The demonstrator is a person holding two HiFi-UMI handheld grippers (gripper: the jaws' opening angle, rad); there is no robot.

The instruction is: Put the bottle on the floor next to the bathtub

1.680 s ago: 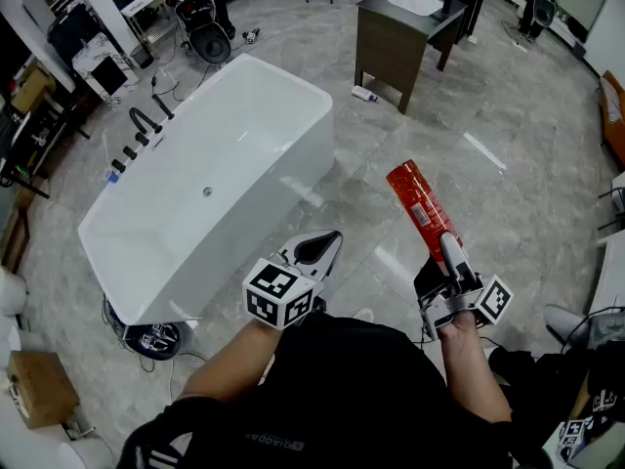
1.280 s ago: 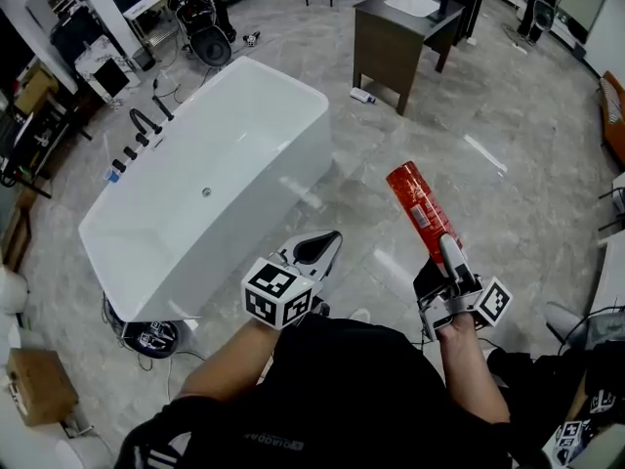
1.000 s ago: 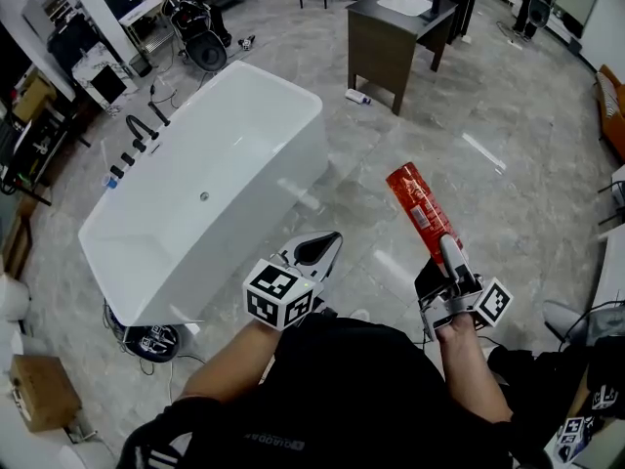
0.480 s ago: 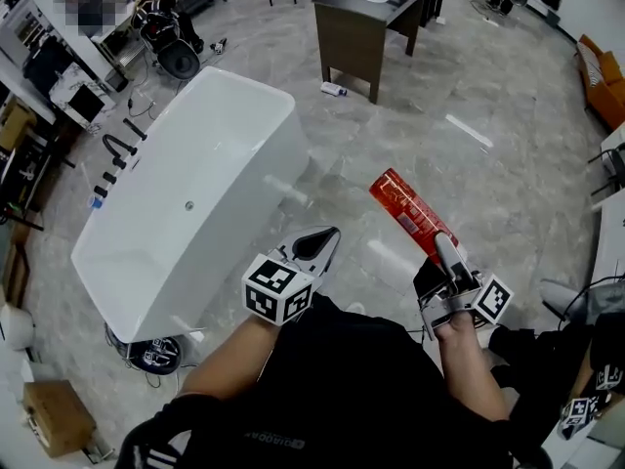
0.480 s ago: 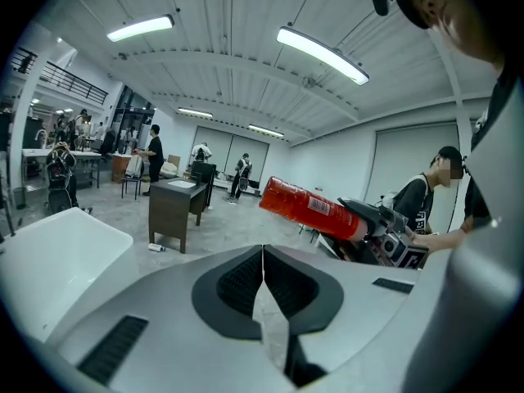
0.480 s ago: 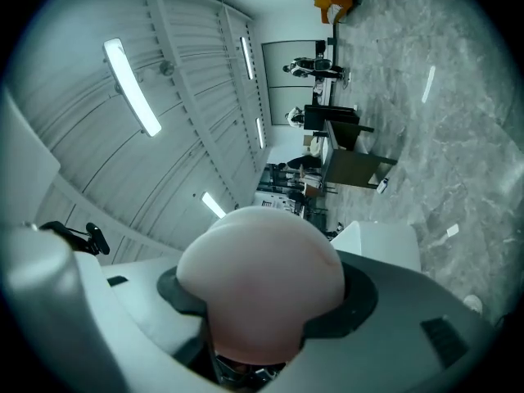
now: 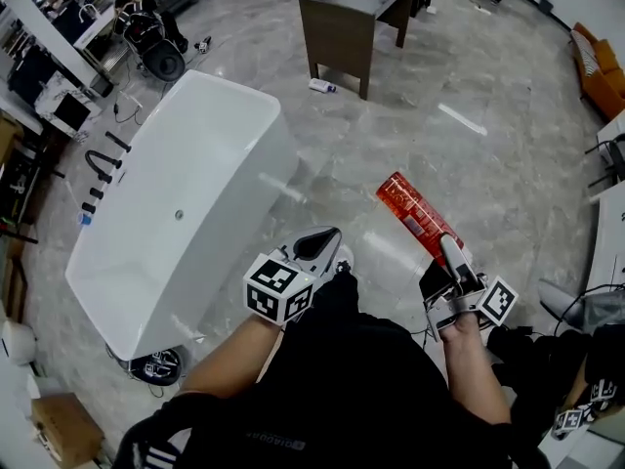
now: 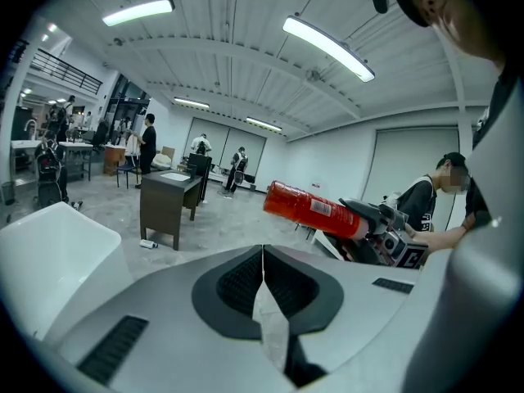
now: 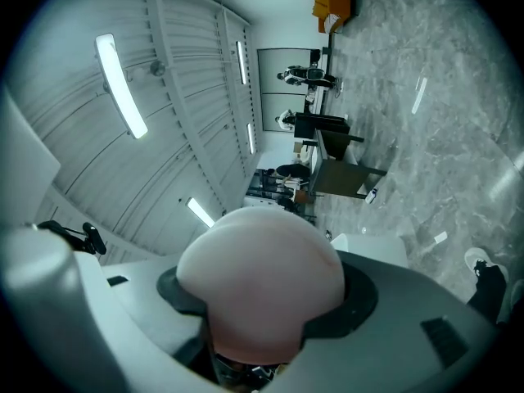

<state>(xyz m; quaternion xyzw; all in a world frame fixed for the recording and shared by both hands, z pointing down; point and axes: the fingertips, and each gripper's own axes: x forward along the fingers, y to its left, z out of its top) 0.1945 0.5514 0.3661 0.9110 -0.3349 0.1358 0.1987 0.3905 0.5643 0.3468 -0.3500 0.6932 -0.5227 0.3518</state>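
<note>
You hold the red bottle (image 7: 415, 215) in your right gripper (image 7: 451, 262). Its jaws are clamped on the bottle's pale end, and the red body slants up and away from you, in the air above the floor (image 7: 508, 115). In the right gripper view that rounded pale end fills the space between the jaws. Your left gripper (image 7: 317, 247) is pressed together with nothing between its jaws, and it points forward at waist height.

The floor is glossy grey marbled tile, and bright streaks of ceiling light reflect off it. The white freestanding bathtub (image 7: 278, 159) stands to your left, well apart from the bottle. A drain shows in its bottom and black tap fittings (image 7: 103, 154) stand along its far side. Beyond it a dark wooden vanity (image 7: 342, 32) carries a white basin, and a small bottle (image 7: 320, 86) lies on the floor beside one leg. An orange sofa (image 7: 598, 57) sits at the right edge of the room. The left gripper view shows several people standing in the distance under long strip lights (image 8: 327, 47).
</note>
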